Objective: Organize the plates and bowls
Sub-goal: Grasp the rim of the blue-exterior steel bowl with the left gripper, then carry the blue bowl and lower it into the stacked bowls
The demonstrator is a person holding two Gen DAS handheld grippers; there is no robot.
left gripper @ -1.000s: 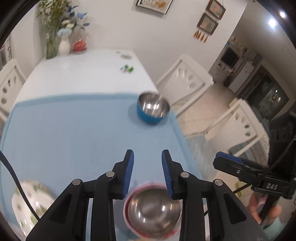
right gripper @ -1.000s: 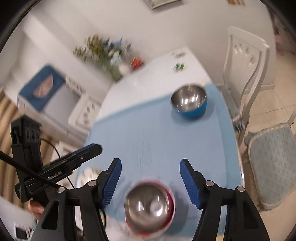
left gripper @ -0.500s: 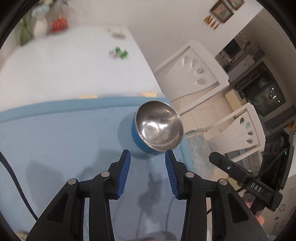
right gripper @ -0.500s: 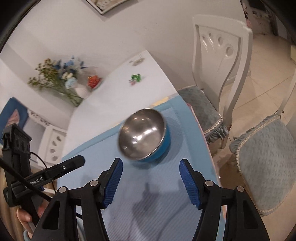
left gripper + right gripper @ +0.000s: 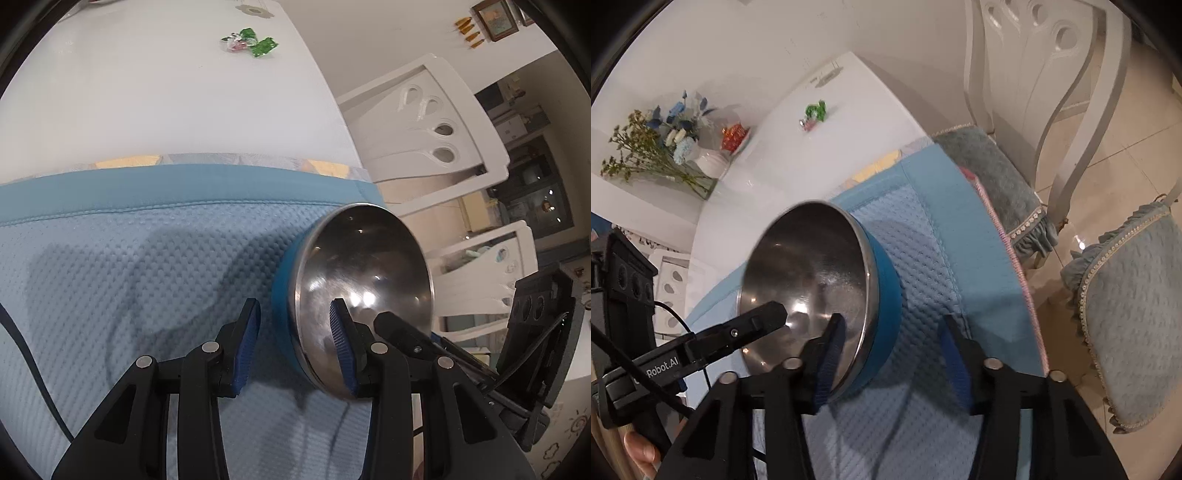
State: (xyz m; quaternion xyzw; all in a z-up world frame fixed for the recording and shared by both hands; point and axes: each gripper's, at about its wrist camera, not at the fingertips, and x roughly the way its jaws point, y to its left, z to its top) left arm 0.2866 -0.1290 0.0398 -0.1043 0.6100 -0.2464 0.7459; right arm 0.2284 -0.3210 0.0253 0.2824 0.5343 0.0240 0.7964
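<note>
A steel bowl with a blue outside (image 5: 364, 291) stands on the light blue mat (image 5: 110, 277) near the table's right edge. It also shows in the right wrist view (image 5: 812, 280). My left gripper (image 5: 295, 343) is open; its near rim lies between the jaws, the right finger inside the bowl, the left finger outside. My right gripper (image 5: 894, 354) is open around the bowl's other side, its left finger inside the bowl and its right finger outside the blue wall. Neither gripper has closed on the rim.
Green candy wrappers (image 5: 251, 40) lie on the white table (image 5: 166, 103) beyond the mat. A flower vase (image 5: 705, 162) and a red ornament (image 5: 733, 134) stand at the far end. White chairs (image 5: 424, 122) with grey-blue cushions (image 5: 1130, 302) stand to the right.
Both grippers have moved forward from the red-rimmed bowl at the near edge to the blue bowl, which now fills both views with a finger of each gripper inside it.
</note>
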